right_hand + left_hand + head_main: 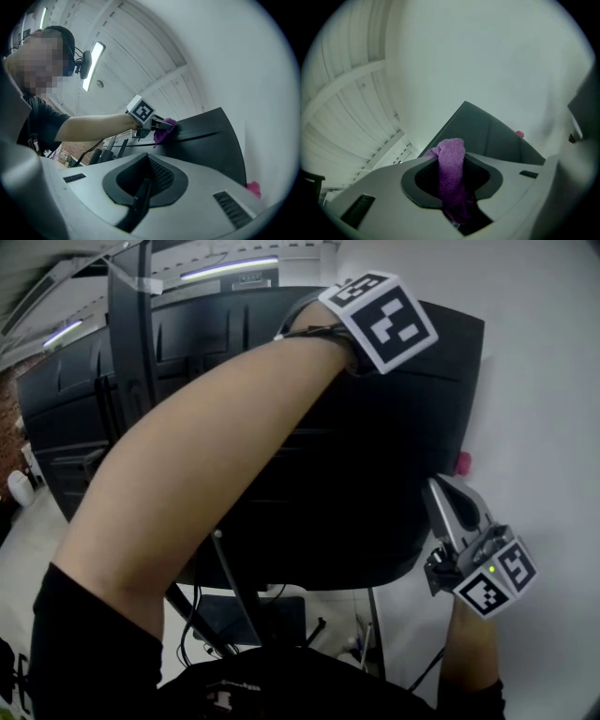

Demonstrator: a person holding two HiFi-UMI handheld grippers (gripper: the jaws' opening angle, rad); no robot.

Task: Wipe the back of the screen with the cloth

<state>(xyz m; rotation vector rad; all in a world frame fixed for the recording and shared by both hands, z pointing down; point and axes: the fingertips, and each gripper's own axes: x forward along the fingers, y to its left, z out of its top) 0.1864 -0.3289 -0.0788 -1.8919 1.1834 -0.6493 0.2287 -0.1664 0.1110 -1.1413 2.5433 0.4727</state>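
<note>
Left arm point(206, 456) reached from 8 toward 1 o'clock across the screen point(375, 474) back, left gripper point(159, 124) clamping the purple cloth point(163, 131) against it (near the top edge), right gripper point(143, 187) closed, empty, at 4 o'clock.

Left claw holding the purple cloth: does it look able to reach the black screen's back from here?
Probably yes. The left claw is shut on the purple cloth, which seems to touch the black screen's back near its top edge; nothing stands between.
</note>
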